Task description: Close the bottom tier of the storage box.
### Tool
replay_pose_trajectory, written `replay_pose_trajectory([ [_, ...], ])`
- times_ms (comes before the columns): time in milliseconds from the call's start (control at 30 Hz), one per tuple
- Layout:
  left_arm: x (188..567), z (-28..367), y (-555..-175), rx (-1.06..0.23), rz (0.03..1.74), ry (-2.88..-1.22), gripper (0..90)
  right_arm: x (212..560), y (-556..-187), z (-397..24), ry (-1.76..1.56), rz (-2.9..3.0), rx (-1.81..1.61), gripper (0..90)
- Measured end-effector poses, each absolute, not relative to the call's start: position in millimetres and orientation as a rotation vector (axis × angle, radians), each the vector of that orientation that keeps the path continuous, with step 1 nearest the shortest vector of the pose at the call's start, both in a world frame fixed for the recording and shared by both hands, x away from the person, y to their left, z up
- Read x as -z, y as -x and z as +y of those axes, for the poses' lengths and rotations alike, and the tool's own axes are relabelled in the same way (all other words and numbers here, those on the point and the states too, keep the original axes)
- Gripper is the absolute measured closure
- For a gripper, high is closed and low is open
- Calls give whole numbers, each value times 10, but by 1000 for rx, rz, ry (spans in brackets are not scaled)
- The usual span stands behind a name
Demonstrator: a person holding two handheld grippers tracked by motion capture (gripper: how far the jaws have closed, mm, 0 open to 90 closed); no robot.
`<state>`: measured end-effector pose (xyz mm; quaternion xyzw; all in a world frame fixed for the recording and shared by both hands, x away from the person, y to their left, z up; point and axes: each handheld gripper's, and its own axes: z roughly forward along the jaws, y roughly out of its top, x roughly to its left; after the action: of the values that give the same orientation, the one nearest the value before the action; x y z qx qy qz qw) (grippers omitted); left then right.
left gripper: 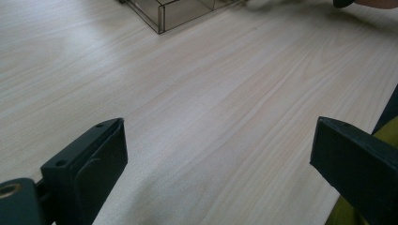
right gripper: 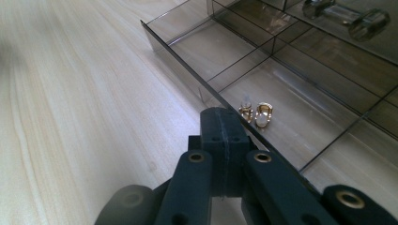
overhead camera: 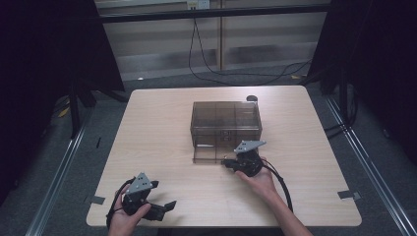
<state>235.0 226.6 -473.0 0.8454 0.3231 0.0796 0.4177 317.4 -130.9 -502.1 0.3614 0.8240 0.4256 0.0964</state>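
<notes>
box: smoky clear organizer, mid-table, its bottom drawer pulled out toward the person.
drawer: the landmark here; divided into cells, front wall facing the person.
earrings: two small gold pieces lying side by side in one drawer cell, just inside the front wall.
right gripper: jaws shut tight together, nothing between them; tips touching or nearly touching the drawer's front wall, on the outer side, right by the earrings' cell.
right gripper, high view: at the drawer's right front corner, pointing along the drawer front.
left gripper: jaws wide apart, empty; well apart from the drawer, at the table edge nearest the person, off to the drawer's left.
left gripper's own view: bare table between its jaws, drawer corner far ahead.
key relation: earrings lie just beyond the right tips, over the front wall; the pair's row runs roughly along that wall.
nearer hand: right, by far.
judgement: closed tips against the drawer front suggest pushing the drawer in; picking the earrings would need the jaws parted first.
</notes>
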Motion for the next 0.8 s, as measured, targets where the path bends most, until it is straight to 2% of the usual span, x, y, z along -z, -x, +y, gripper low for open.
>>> replay_pose_trajectory([
  [800, 4736, 2281, -2364, -195, 816, -2116, 42, 5008, -3358, -1317, -1104, 2397, -1251, 900],
])
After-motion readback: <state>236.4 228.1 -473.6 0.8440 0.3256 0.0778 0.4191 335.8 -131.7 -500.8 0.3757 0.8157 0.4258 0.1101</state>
